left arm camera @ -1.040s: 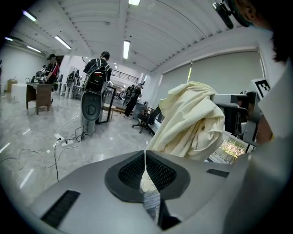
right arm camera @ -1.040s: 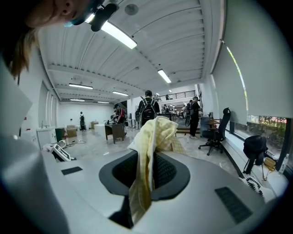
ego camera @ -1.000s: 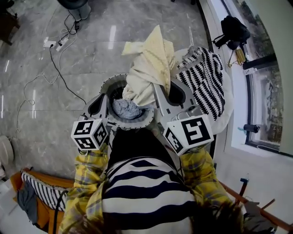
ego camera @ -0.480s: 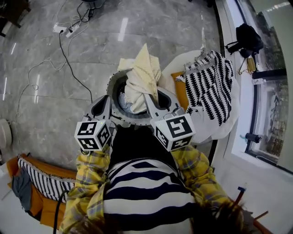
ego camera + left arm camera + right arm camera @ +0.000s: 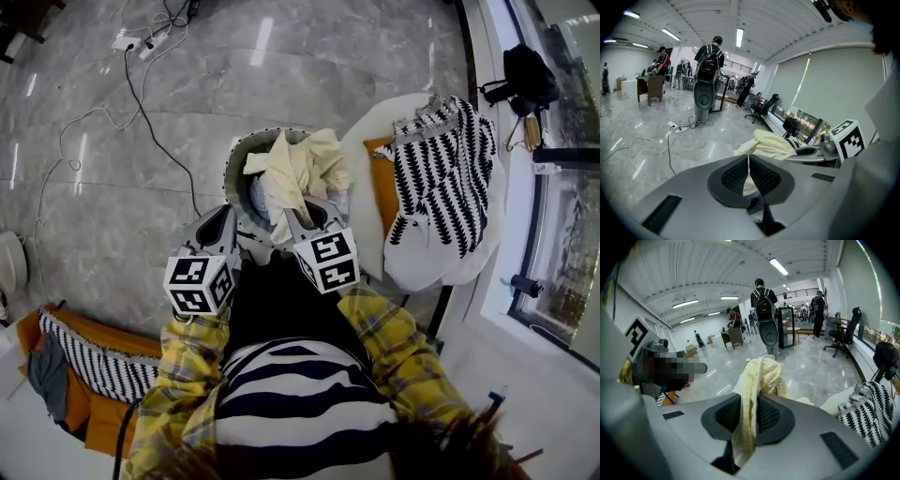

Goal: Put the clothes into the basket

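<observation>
Progress looks partial. Right gripper (image 5: 298,217) is clamped on a cream cloth (image 5: 305,169), which drapes across the basket (image 5: 239,159) at frame centre, partly inside and partly over the rim, not yet let go. A grey-blue item (image 5: 259,199) already lies in the basket. Left gripper (image 5: 225,220) has its jaws together, apparently on nothing, though the slit is hard to read. A black-and-white garment (image 5: 441,178) lies on the desk (image 5: 356,141) at upper right, so that one is left.
</observation>
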Motion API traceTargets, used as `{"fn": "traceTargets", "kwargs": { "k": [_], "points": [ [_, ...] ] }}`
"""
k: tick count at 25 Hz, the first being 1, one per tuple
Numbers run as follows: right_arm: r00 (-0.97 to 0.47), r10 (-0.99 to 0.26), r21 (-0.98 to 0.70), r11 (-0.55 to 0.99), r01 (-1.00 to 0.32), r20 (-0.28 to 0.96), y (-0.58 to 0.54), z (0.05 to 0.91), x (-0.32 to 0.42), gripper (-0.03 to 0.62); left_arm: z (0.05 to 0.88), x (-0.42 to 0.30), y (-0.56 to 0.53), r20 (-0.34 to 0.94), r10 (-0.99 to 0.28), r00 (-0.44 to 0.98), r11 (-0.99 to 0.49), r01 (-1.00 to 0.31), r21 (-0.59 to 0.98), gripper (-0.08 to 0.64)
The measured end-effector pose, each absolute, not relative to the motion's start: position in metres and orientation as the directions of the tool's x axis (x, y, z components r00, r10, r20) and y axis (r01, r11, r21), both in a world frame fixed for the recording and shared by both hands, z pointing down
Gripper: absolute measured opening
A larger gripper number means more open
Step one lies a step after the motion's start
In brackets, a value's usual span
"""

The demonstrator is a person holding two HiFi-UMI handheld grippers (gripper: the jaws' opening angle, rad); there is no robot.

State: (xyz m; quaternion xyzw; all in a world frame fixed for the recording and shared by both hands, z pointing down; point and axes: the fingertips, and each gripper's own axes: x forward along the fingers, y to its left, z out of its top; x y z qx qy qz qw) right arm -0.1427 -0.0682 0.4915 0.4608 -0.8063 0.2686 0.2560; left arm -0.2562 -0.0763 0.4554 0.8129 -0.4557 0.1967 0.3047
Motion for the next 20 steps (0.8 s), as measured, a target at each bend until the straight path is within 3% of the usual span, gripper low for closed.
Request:
{"fn": "traceTargets", "kwargs": {
  "k": [10,13,20],
  "points": [
    [-0.360,-0.459,-0.134,0.455,-0.881,0.812,-0.056,0.575,-0.148,0.091,0.498,-0.252,-0.071,0.662,-0.565,0.492,-0.405,-0.865,0.297,0.021],
    [-0.296,-0.466,-0.042,0.482,-0.875,0.834,-0.056,0.585,-0.144,0.216,0.505,-0.250,-0.071,0.675,-0.553,0.489,-0.404,-0.866,0.295,0.021],
    [-0.311,-0.495,-0.078,0.436,-0.897,0.812,-0.057,0.580,-0.138,0.209,0.509,-0.243,-0.072,0.676,-0.538,0.503,-0.413,-0.857,0.309,0.021]
  ]
}}
